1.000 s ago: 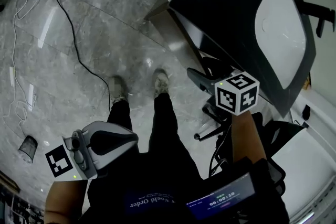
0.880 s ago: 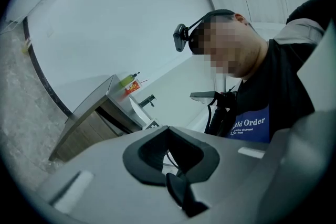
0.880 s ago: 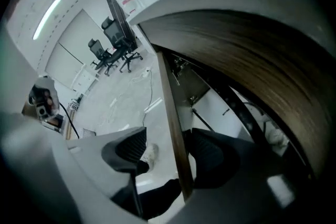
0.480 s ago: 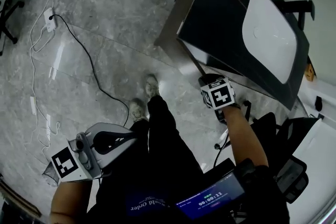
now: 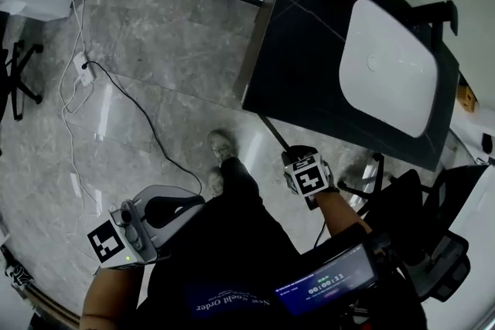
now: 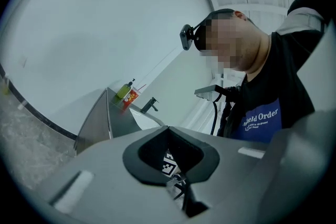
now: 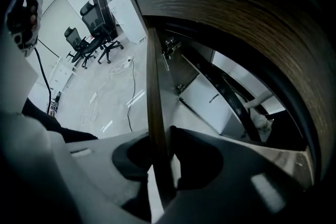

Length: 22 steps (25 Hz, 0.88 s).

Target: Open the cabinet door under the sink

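Cabinet door (image 7: 156, 113) edge sits between the right claw (image 7: 160, 162) jaws, which have just been closing and now clamp it; left claw (image 6: 173, 160) together, empty

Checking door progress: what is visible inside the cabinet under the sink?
Past the wood-grain cabinet door, the right gripper view shows a metal hinge, a pale inner panel and a pale pipe. The rest is dark or covered by the curved wooden front.
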{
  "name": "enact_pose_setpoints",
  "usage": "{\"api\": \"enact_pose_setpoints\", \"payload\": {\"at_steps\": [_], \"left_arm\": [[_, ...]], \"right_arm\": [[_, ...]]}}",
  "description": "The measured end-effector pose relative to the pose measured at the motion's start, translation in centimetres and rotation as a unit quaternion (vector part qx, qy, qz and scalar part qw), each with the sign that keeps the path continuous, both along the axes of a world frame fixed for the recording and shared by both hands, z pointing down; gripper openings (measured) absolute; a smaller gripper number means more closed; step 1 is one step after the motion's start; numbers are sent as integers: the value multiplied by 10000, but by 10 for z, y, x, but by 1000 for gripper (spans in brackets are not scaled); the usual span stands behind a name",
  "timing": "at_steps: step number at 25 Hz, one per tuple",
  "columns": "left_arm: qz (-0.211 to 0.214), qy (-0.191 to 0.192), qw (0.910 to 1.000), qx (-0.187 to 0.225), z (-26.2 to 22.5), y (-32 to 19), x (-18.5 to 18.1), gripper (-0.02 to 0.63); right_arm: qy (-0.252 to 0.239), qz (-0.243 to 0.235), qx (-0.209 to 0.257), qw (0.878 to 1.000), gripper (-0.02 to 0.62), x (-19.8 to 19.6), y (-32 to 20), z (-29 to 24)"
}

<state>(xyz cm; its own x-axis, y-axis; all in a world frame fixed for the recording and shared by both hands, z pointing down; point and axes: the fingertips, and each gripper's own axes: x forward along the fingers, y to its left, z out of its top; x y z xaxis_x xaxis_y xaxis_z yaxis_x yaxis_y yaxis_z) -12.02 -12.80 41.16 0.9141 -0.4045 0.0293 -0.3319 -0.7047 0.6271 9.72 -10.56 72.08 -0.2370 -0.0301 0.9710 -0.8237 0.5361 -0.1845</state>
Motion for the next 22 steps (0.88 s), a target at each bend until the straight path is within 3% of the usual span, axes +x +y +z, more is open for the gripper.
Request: {"api": "enact_pose_setpoints", "payload": {"at_steps": [5, 10, 16, 22], "left_arm": [[173, -105, 9998, 25, -16, -47, 18, 0], [499, -122, 9987, -5, -17, -77, 30, 0], [1035, 143, 9945, -51, -12, -106, 34, 0], [1840, 437, 9819, -38, -14, -129, 22, 0]], "right_arm": [[1, -406, -265, 9988, 89, 1, 2, -3], [57, -363, -368, 9986, 90, 1, 4, -3], [219, 139, -439, 9987, 91, -3, 5, -2], [575, 675, -664, 9938, 91, -7, 17, 2]]}}
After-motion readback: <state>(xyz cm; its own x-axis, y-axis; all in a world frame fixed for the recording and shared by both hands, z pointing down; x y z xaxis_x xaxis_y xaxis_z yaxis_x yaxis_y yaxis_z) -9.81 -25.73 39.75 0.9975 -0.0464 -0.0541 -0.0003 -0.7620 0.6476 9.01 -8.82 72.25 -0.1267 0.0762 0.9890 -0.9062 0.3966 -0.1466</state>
